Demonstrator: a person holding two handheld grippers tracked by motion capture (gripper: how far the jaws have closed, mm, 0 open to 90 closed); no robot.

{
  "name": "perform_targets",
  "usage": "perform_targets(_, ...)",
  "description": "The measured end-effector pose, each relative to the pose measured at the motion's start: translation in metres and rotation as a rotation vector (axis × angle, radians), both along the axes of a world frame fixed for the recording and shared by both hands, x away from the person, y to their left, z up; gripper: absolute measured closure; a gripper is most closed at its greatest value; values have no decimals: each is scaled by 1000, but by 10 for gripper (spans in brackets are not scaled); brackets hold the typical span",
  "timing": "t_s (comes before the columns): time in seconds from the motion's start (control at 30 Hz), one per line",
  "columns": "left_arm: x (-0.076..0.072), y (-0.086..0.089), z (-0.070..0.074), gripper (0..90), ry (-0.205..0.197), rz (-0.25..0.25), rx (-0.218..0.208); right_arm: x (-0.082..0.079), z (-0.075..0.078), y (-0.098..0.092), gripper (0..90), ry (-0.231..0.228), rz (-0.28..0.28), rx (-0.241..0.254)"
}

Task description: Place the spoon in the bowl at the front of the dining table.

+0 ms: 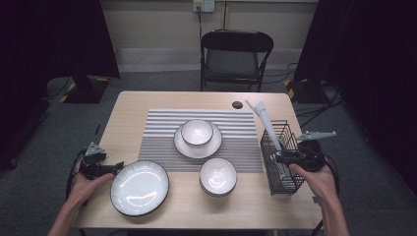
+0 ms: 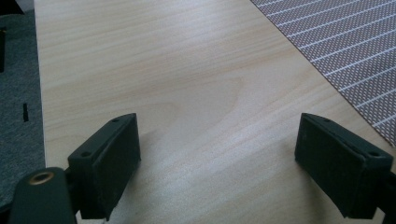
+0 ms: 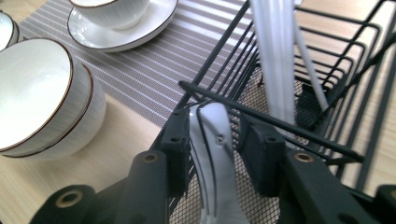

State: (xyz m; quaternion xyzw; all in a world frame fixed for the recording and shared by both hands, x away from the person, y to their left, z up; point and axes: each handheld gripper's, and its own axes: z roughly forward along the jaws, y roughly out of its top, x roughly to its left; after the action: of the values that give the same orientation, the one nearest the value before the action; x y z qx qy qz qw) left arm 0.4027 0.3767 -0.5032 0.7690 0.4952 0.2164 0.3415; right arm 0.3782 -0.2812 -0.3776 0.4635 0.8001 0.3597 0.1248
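Observation:
A black wire basket stands at the table's right edge with long white utensils leaning out of it. My right gripper reaches into the basket from the near side. In the right gripper view its jaws stand on either side of a white spoon; the left pad lies against the spoon and a small gap shows at the right pad. Other white handles rise behind it. My left gripper rests at the table's left, open over bare wood, beside a large white plate.
A striped placemat carries a bowl on a saucer. Another white bowl sits at the mat's near edge, left of the basket. A black folding chair stands behind the table.

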Motion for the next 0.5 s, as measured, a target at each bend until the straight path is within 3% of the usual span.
perform_targets(0.5, 0, 0, 0, 138, 0, 0, 0, 1, 0, 5, 737, -18, -29, -72)
